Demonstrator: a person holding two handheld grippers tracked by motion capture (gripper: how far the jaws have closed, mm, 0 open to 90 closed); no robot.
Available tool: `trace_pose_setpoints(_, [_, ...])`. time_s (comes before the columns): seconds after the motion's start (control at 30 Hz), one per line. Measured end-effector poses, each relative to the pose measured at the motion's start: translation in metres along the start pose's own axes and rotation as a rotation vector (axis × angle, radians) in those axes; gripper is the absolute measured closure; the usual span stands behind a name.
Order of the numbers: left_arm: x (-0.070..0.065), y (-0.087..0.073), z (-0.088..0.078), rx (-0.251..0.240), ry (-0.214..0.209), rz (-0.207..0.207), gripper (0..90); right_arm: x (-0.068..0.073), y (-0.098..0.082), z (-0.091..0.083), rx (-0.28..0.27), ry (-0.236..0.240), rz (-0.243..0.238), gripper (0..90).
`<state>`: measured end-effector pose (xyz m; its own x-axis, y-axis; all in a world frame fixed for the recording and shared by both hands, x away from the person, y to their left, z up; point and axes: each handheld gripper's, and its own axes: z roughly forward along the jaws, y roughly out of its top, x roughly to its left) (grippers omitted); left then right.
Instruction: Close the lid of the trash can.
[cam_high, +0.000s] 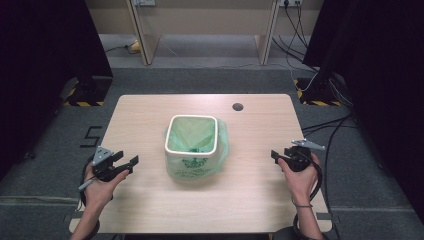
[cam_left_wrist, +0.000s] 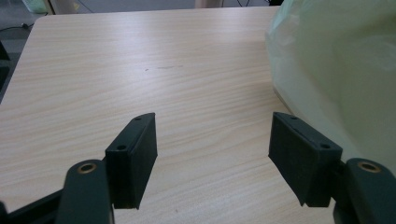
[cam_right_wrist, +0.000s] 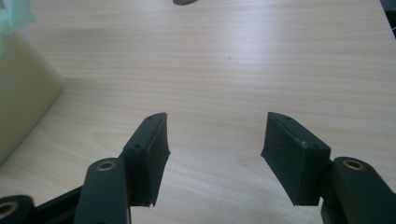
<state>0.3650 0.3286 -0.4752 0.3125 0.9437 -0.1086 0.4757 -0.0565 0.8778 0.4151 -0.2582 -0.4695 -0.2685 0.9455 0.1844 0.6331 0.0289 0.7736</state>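
High view sets a small white bin (cam_high: 191, 145), lined with a thin green bag (cam_high: 223, 142) folded out over its rim, at the middle of the wooden table (cam_high: 150, 107), with the left gripper (cam_high: 134, 163) to its left and the right gripper (cam_high: 274, 155) to its right, both spread and empty, well apart from it. The liner looks slippery and loose: a pinch on film alone could tear it or drag it off the rim, and a one-sided pull might tip the light bin. The left gripper view shows the bag's (cam_left_wrist: 336, 70) billowed side just right of its jaws; the right gripper view shows the bin's bare wall (cam_right_wrist: 23, 93) at far left.
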Motion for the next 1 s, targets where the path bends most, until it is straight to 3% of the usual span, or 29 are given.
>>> trace_pose_setpoints(0.23, [-0.001,-0.013,0.008,0.012,0.001,-0.024,32.2,-0.004,-0.016,0.006,0.004,-0.012,0.007,40.1])
trace_pose_setpoints(0.5, [-0.001,-0.026,0.012,0.010,0.005,-0.020,32.3,-0.007,-0.026,0.006,-0.027,-0.029,0.025,39.9])
trace_pose_setpoints(1.0, [0.000,-0.030,0.013,-0.013,-0.002,-0.004,32.3,-0.004,-0.029,0.006,-0.037,-0.007,0.015,38.7])
